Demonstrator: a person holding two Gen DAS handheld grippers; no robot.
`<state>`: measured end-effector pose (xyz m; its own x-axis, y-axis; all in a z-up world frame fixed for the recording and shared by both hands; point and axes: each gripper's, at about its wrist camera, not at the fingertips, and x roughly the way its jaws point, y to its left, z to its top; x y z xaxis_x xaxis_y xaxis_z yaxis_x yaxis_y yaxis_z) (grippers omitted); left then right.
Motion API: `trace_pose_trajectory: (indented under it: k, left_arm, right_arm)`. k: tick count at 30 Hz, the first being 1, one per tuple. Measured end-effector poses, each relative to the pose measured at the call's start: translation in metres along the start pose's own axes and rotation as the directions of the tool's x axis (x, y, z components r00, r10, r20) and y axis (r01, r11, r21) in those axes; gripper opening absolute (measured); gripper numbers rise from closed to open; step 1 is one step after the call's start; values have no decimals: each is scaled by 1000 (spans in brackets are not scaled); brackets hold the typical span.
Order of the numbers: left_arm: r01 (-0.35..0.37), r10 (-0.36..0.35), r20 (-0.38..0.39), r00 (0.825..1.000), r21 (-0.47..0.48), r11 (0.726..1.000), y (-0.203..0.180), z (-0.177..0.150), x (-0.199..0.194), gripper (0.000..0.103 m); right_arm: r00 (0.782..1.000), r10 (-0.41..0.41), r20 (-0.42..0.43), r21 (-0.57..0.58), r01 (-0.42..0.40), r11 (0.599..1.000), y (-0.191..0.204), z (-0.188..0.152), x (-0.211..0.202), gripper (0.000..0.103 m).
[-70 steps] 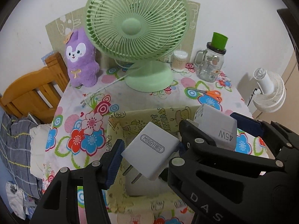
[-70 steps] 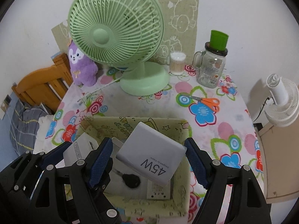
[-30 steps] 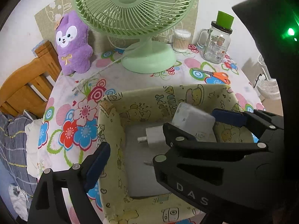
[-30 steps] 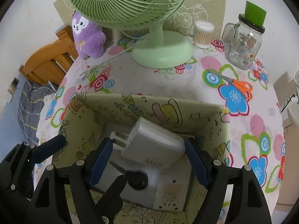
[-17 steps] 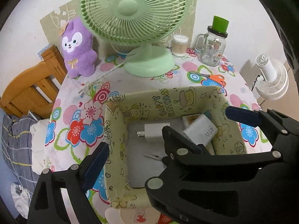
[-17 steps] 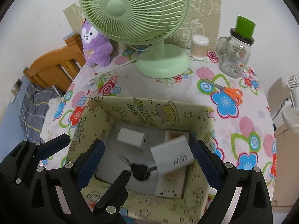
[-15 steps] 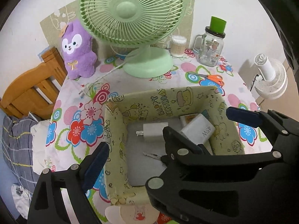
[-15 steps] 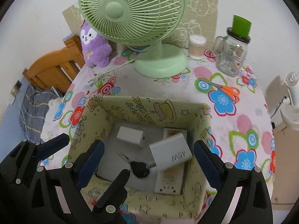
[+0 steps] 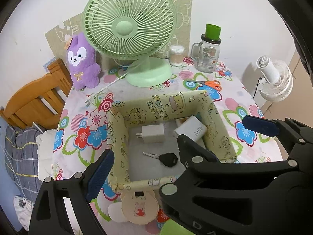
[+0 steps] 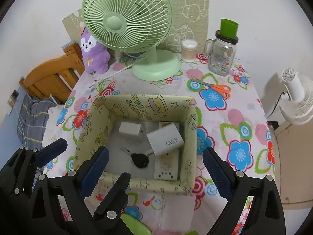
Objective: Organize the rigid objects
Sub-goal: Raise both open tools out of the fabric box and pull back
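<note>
A yellow cartoon-print fabric box [image 9: 137, 113] [image 10: 137, 102] stands on the flowered table. Inside lie a small white plug charger [image 9: 153, 133] [image 10: 131, 131], a larger white 45W charger [image 9: 190, 129] [image 10: 165, 141], a black-headed key [image 9: 167, 159] [image 10: 139, 160] and a flat white block [image 10: 166, 168]. My left gripper [image 9: 140, 168] is open and empty above the box's near left corner. My right gripper [image 10: 155, 171] is open and empty above the box's near edge; its blue fingertips [image 9: 258, 125] show in the left wrist view.
A green desk fan [image 10: 156, 66], purple plush toy [image 10: 94, 52], cotton swab jar [image 10: 188, 51], glass mug jar with green lid [image 10: 222, 58] and orange scissors [image 10: 219, 88] stand behind the box. A bear-shaped card [image 9: 138, 207] lies at the near edge. A wooden chair [image 10: 50, 78] is left.
Both chargers were released into the box and both grippers opened. Since then both grippers have drawn back and up from the box.
</note>
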<state>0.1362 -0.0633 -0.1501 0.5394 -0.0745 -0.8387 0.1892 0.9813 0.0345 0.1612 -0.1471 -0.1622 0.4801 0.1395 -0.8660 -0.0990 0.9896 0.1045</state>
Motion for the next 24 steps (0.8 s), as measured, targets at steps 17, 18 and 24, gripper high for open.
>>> trace_pose_trajectory:
  k: [17,18,24]
  left_arm:
    - [-11,9,46,999,38,999,-18,-16,-44,94]
    - [-12,10,49,999,40,999,-19,-17,-47,94]
    - [-17,14,62,998,47,999,-25,-24,-64,95]
  right_arm:
    - [995,-77,62,-15,78,997,-4,-25,-59,98]
    - [995,-78,63,-14,79,997,-4,-26,-62,98]
    - [994,-81,73,-24,83,996,-3,-34,-80,98]
